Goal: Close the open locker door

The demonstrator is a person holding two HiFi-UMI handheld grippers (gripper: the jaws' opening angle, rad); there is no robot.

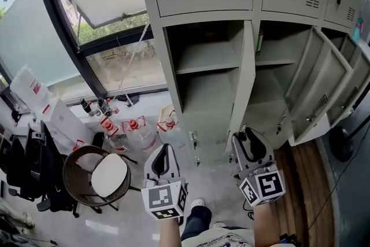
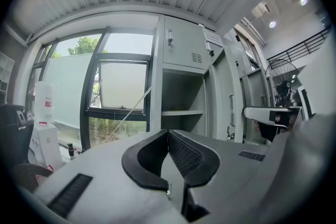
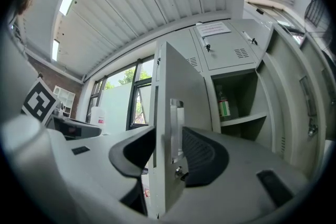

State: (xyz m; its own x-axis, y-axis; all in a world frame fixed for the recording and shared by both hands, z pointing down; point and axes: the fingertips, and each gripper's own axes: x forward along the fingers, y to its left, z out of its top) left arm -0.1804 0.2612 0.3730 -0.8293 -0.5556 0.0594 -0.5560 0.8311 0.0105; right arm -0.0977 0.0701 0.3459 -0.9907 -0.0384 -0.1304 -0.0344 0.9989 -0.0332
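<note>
The grey sheet-metal locker door point(image 1: 246, 75) stands swung out edge-on from its shelved locker point(image 1: 172, 66), its thin folded edge pinched between the right claw's point(image 1: 244, 137) ribbed black pads, while the left claw point(image 1: 167, 150) hangs alongside, tips pressed together on nothing.

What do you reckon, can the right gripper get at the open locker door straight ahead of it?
Probably yes: the right gripper is right at it, with the free edge of that locker door between its jaws and nothing else in the way.
</note>
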